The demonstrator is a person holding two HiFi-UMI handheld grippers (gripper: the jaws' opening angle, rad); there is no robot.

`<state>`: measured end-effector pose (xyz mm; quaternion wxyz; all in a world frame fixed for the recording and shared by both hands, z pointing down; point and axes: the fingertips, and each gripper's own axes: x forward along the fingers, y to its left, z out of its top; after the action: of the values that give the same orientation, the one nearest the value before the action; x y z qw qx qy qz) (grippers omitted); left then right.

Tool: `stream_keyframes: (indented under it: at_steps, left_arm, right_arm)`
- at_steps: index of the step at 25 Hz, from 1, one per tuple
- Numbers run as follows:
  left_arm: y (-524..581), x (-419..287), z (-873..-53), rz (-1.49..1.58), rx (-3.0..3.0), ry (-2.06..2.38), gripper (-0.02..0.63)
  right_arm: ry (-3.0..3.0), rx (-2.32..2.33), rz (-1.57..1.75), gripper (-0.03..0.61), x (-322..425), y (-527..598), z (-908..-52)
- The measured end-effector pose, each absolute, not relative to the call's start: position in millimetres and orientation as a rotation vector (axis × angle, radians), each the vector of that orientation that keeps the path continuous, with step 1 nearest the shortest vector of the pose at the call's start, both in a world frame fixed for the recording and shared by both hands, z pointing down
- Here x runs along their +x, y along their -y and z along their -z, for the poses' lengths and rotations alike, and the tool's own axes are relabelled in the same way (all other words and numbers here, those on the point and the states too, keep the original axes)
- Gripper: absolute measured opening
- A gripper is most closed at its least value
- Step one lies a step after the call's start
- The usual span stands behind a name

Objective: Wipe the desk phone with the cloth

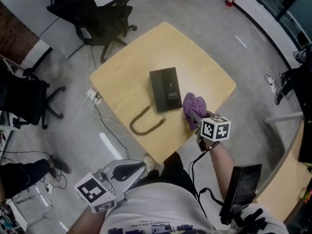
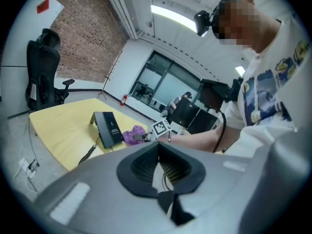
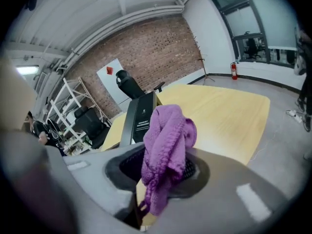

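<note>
Snugly in right gripper [image 3: 163, 173], purple cloth [image 3: 168, 133]

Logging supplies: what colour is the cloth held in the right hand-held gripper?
Purple. The cloth shows best in the right gripper view.

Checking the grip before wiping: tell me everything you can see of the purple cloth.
The purple cloth is soft, knitted-looking fabric bunched into a crumpled wad. The right gripper is shut on it, jaws pinching its lower part, folds standing above them and a tail hanging below. It is held over the wooden table beside the black desk phone; whether it touches the phone cannot be told.
</note>
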<state>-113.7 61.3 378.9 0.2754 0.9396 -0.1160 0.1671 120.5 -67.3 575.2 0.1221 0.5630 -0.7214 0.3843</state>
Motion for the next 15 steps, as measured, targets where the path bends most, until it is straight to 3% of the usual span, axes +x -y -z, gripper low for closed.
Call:
stream_keyframes:
  at_steps: [9, 15]
  left_arm:
    - [-73.7, -123.9, -379.8, -0.442, 2.523, 0.281, 0.008]
    - [-73.2, -134.1, -380.5, -0.463, 2.514, 0.305, 0.008]
  right_arm:
    - [2.249, 1.446, -1.245, 0.109, 20.8, 41.4, -576.3]
    - [2.255, 1.38, -1.261, 0.109, 11.5, 61.9, -591.6]
